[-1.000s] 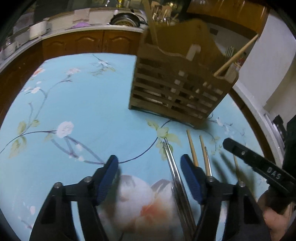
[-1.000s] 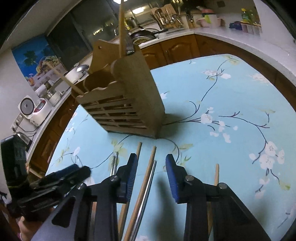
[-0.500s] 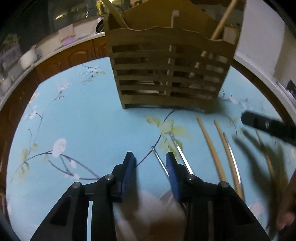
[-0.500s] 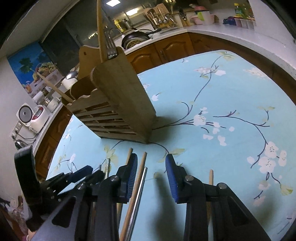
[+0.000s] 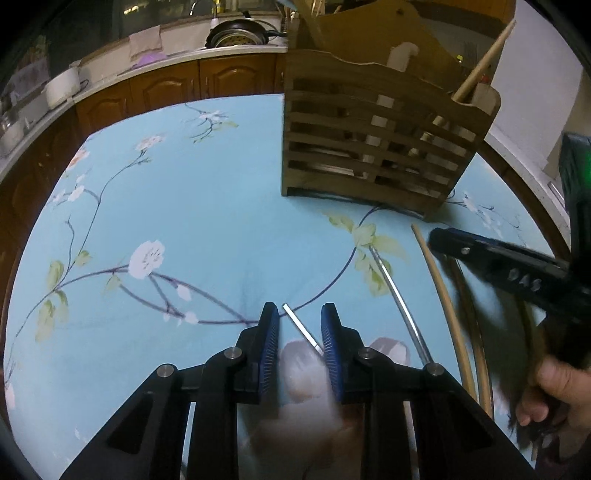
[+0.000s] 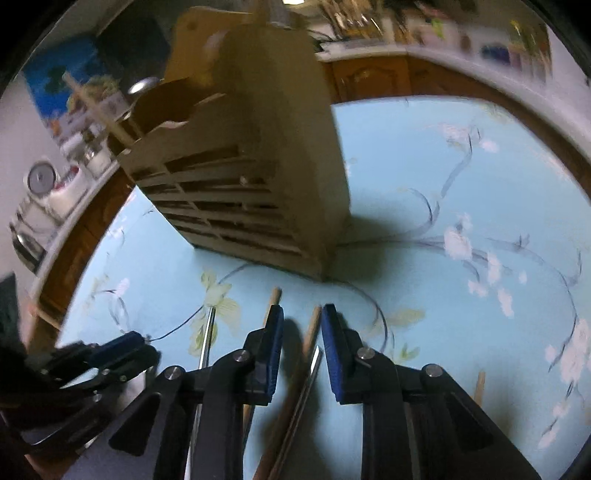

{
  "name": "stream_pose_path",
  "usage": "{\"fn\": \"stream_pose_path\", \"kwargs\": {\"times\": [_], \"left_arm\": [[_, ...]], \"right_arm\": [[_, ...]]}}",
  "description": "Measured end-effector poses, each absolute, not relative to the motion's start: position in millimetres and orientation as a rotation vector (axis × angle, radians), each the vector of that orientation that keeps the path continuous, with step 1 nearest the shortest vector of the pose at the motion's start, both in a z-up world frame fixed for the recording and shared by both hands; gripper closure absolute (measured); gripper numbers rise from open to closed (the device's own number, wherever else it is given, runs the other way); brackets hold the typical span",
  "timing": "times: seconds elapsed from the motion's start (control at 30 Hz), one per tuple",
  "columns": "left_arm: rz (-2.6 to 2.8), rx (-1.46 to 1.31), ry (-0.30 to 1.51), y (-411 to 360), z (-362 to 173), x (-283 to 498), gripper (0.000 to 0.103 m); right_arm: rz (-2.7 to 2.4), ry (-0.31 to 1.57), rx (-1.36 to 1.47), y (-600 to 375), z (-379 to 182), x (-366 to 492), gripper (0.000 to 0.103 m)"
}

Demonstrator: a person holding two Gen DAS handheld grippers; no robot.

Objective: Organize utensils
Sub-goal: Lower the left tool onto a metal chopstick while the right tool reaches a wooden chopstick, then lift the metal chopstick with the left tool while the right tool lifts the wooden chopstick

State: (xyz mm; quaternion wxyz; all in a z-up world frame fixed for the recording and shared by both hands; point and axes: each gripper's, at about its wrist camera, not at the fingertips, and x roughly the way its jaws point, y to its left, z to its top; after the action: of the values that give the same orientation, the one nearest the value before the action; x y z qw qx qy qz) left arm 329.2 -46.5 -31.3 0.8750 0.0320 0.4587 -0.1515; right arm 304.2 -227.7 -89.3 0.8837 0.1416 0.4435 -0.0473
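A slatted wooden utensil holder (image 5: pixel 380 147) stands on the blue floral tablecloth (image 5: pixel 192 221); it also shows in the right wrist view (image 6: pixel 251 177). My left gripper (image 5: pixel 300 314) has its jaws narrowly apart around a metal chopstick (image 5: pixel 301 330); contact is unclear. A second metal chopstick (image 5: pixel 399 299) and wooden chopsticks (image 5: pixel 443 302) lie to its right. My right gripper (image 6: pixel 301 314) is open over a wooden chopstick (image 6: pixel 310 332) and a metal one (image 6: pixel 312 369). The right gripper also shows in the left wrist view (image 5: pixel 509 269).
A kitchen counter (image 5: pixel 155 62) with a pan (image 5: pixel 240 35) and pots curves behind the table. A rice cooker (image 6: pixel 44 181) sits on the counter at left in the right wrist view. Another wooden chopstick (image 6: pixel 479 387) lies to the right.
My left gripper's jaws have narrowed from wide open and now bracket one metal chopstick, which has swung away from its pair. My right gripper has moved closer to the holder.
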Motion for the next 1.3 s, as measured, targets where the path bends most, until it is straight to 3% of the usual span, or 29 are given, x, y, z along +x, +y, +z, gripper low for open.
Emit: {"fn": "stream_pose_path", "kwargs": {"times": [0.13, 0.4, 0.87, 1.03, 1.17, 1.3], "left_arm": [[-0.311, 0.115, 0.929, -55.5, -34.5, 327.3, 0.091], [-0.365, 0.012, 0.924, -41.6, -27.2, 322.3, 0.103], [-0.461, -0.125, 0.755, 11.1, 53.7, 259.5, 0.103], [-0.482, -0.049, 0.809, 16.1, 48.3, 251.8, 0.103], [-0.459, 0.006, 0.879, 17.3, 28.3, 256.7, 0.098], [-0.442, 0.065, 0.936, 9.9, 3.7, 272.6, 0.077]], "right_arm": [[-0.136, 0.924, 0.201, -217.4, -89.4, 301.9, 0.094], [-0.083, 0.867, 0.303, -220.8, -69.6, 280.0, 0.098], [-0.015, 0.649, 0.398, -225.0, 18.9, 210.6, 0.099], [-0.016, 0.636, 0.396, -224.9, 26.2, 203.6, 0.099], [-0.009, 0.639, 0.407, -224.4, 24.6, 197.7, 0.099], [-0.001, 0.654, 0.419, -221.0, 19.0, 195.3, 0.099]]}}
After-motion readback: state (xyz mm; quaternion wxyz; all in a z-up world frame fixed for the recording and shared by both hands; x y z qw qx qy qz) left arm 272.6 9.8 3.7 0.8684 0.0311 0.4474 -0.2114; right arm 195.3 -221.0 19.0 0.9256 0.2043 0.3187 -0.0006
